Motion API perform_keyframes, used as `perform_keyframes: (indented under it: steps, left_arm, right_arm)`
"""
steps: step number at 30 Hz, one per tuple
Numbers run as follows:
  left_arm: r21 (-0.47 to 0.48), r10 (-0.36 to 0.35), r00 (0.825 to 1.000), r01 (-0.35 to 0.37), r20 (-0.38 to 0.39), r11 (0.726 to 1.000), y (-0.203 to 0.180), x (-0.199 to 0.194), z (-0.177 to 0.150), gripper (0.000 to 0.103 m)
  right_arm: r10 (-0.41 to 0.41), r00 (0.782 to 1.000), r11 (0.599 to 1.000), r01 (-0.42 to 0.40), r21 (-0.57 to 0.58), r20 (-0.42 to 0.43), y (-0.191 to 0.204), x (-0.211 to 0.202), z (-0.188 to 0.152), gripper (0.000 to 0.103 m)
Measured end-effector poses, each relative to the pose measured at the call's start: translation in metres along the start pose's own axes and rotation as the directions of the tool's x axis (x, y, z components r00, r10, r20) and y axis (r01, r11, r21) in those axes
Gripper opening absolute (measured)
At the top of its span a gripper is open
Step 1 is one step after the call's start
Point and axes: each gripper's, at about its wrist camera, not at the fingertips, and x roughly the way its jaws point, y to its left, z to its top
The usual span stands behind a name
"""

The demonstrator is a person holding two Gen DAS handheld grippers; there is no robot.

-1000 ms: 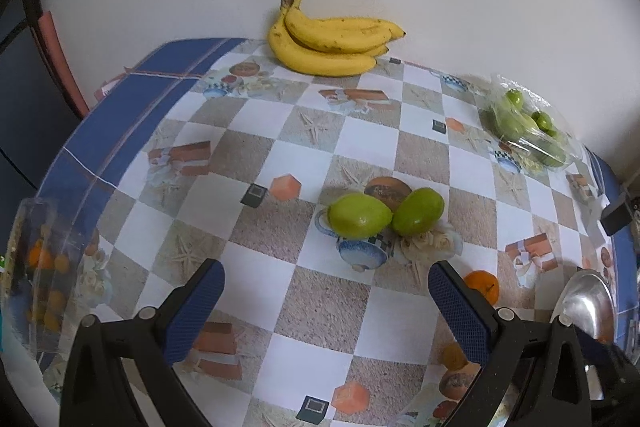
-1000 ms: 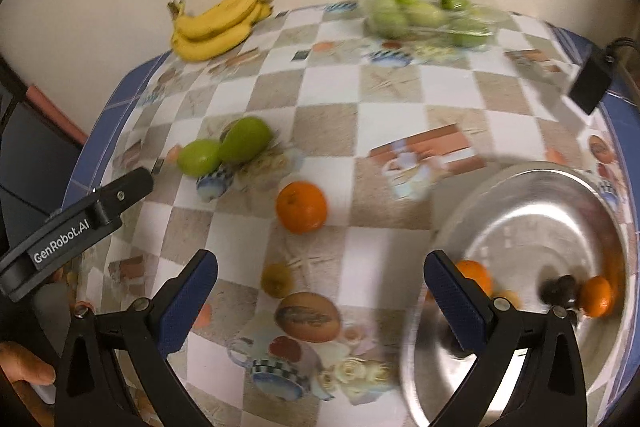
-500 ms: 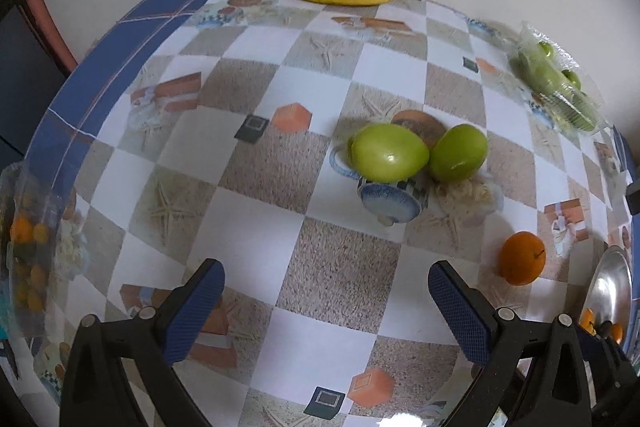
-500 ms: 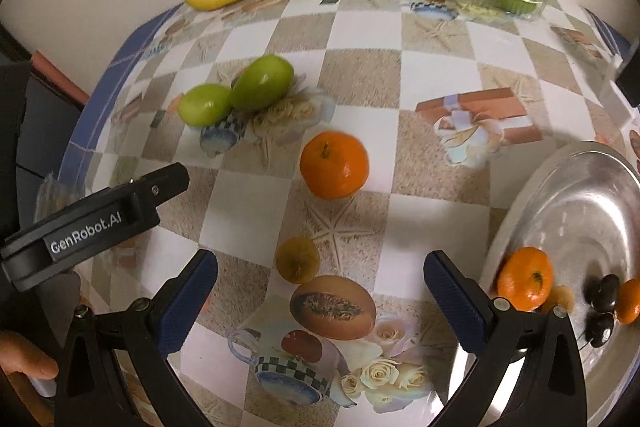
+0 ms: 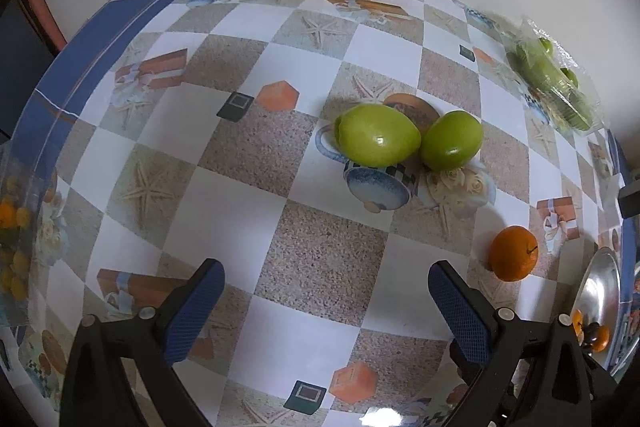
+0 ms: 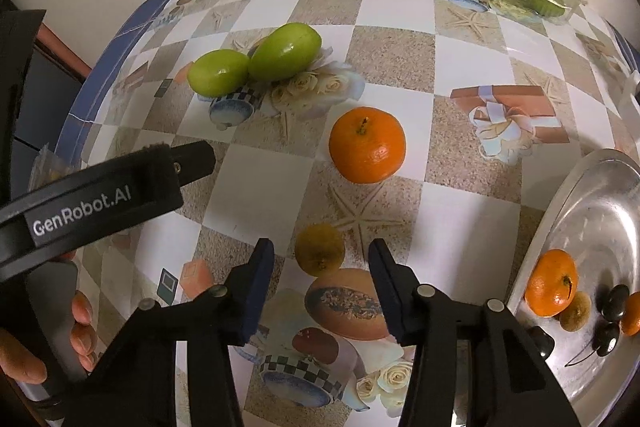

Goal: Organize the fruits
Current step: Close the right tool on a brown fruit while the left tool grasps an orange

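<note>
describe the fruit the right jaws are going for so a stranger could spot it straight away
Start at the silver plate on the checkered table, then go left to the right gripper, whose jaws are closing. Between them lies a small brownish-yellow fruit, not yet squeezed. It is smaller and duller than the bright orange just beyond it.

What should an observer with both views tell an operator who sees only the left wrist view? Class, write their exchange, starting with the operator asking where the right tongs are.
Operator: Where are the right tongs?
Observer: The right tongs straddle a small brownish fruit on the tablecloth. Their jaws are closing, and the pads are not yet touching it.
Operator: What lies on the metal plate besides the orange and the dark fruits?
Observer: On the metal plate, another brownish fruit sits against the plated orange.
</note>
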Motion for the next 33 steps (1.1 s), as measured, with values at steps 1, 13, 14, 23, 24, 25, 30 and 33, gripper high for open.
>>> perform_keyframes:
  steps: [1, 13, 14, 23, 24, 25, 30, 33]
  left_arm:
    - [-0.002, -0.003, 1.0, 0.003, 0.001, 1.0, 0.0, 0.0, 0.0, 0.103]
    - [-0.019, -0.038, 0.999, 0.038, 0.003, 0.999, -0.002, -0.002, 0.001, 0.103]
    - [-0.021, -0.048, 0.999, 0.048, 0.004, 0.999, -0.004, -0.002, 0.001, 0.103]
    - [0.035, -0.185, 0.983, 0.185, 0.004, 0.982, -0.038, -0.006, -0.002, 0.093]
    - [0.046, -0.199, 0.98, 0.198, 0.005, 0.979, -0.043, -0.007, -0.002, 0.092]
    - [0.059, -0.21, 0.978, 0.209, 0.005, 0.976, -0.049, -0.007, -0.002, 0.09]
    - [0.123, -0.24, 0.971, 0.237, 0.003, 0.964, -0.075, -0.007, -0.005, 0.079]
    - [0.151, -0.25, 0.968, 0.247, 0.006, 0.957, -0.086, -0.007, -0.005, 0.074]
  right_arm:
    - [0.0, 1.0, 1.0, 0.0, 0.0, 0.001, 0.0, 0.0, 0.0, 0.05]
    - [0.02, 1.0, 0.999, -0.02, 0.025, 0.019, -0.003, -0.005, 0.002, 0.026]
    - [0.023, 0.999, 0.999, -0.024, 0.029, 0.026, -0.004, -0.008, 0.002, 0.026]
    - [-0.003, 0.993, 0.994, -0.01, 0.107, 0.12, -0.037, -0.044, 0.004, 0.026]
    - [-0.01, 0.991, 0.993, -0.005, 0.114, 0.133, -0.041, -0.049, 0.004, 0.026]
    - [-0.012, 0.99, 0.992, -0.006, 0.123, 0.144, -0.044, -0.053, 0.004, 0.026]
    - [-0.012, 0.984, 0.985, -0.02, 0.174, 0.18, -0.062, -0.067, 0.002, 0.026]
    - [-0.01, 0.98, 0.977, -0.033, 0.211, 0.198, -0.077, -0.074, 0.0, 0.026]
